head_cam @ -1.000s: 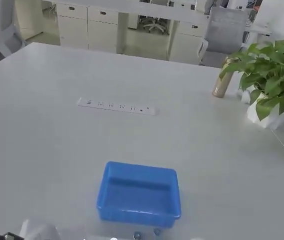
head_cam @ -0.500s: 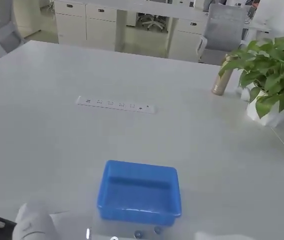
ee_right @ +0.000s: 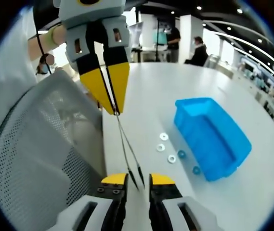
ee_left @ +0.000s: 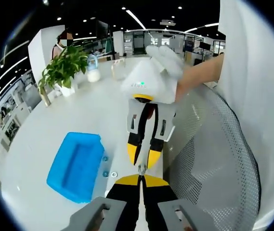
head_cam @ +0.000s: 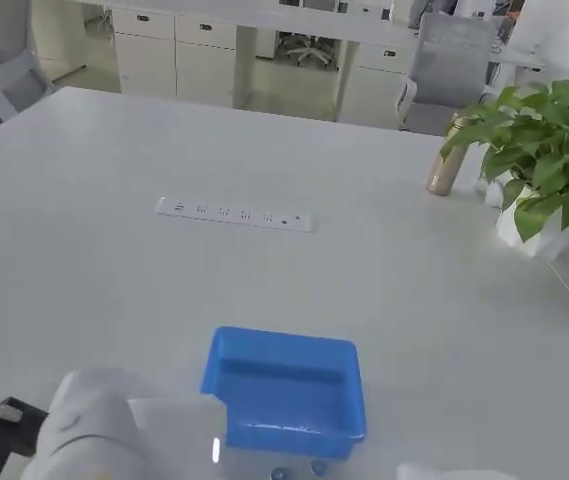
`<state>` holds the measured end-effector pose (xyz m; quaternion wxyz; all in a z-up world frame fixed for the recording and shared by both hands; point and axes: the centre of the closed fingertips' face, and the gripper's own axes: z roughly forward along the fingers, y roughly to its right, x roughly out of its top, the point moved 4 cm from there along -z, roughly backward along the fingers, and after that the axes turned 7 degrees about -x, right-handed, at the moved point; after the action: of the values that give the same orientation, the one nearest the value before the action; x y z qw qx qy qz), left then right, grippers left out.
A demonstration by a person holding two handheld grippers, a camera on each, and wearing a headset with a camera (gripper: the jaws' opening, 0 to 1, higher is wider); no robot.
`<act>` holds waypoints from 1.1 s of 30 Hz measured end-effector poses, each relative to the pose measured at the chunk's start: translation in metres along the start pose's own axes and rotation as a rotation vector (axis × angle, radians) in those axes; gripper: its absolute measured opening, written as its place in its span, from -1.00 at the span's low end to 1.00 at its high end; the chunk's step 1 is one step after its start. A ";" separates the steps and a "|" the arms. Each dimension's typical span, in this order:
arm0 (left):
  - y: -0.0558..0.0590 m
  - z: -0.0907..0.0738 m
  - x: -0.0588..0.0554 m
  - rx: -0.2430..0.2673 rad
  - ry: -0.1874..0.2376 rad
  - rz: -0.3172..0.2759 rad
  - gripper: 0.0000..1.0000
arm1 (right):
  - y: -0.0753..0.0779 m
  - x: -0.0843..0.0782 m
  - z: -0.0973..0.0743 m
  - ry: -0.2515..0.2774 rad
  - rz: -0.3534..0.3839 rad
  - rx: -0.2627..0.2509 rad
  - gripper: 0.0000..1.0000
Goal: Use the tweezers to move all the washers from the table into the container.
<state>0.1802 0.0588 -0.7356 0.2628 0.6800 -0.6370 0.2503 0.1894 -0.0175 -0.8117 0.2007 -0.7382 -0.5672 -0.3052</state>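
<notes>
Five washers [ee_right: 172, 158] near one container [ee_right: 194, 101]; one tweezers [ee_right: 126, 149].

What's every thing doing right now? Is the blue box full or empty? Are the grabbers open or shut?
Container: upright, empty.
Washers: five, lying loose on the table beside the container.
Tweezers: held up off the table, legs apart.
Left gripper: shut on the tweezers' joined end.
Right gripper: open, one jaw on each side of the tweezers' tips.
</notes>
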 end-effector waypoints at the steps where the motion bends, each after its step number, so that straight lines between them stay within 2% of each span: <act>1: 0.001 0.000 0.001 -0.003 -0.001 0.008 -1.00 | -0.001 0.001 0.000 0.002 -0.005 0.003 -0.74; 8: 0.005 0.001 0.007 -0.014 -0.016 0.046 -1.00 | -0.007 0.004 0.005 0.000 -0.044 0.043 -0.80; 14: 0.005 -0.003 0.009 -0.005 -0.040 0.074 -1.00 | -0.005 0.011 0.009 0.002 -0.077 0.039 -0.85; 21: -0.006 -0.014 0.010 0.032 -0.061 0.090 -1.00 | 0.006 0.027 0.019 0.037 -0.083 0.008 -0.85; 26: -0.017 -0.021 0.005 0.050 -0.085 0.095 -1.00 | 0.015 0.038 0.029 0.057 -0.079 -0.009 -0.85; 33: -0.027 -0.025 -0.001 0.057 -0.111 0.095 -1.00 | 0.019 0.045 0.039 0.077 -0.070 -0.003 -0.85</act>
<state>0.2065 0.0783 -0.7187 0.1955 0.6689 -0.6749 0.2424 0.2240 0.0348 -0.8089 0.2102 -0.7059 -0.5841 -0.3411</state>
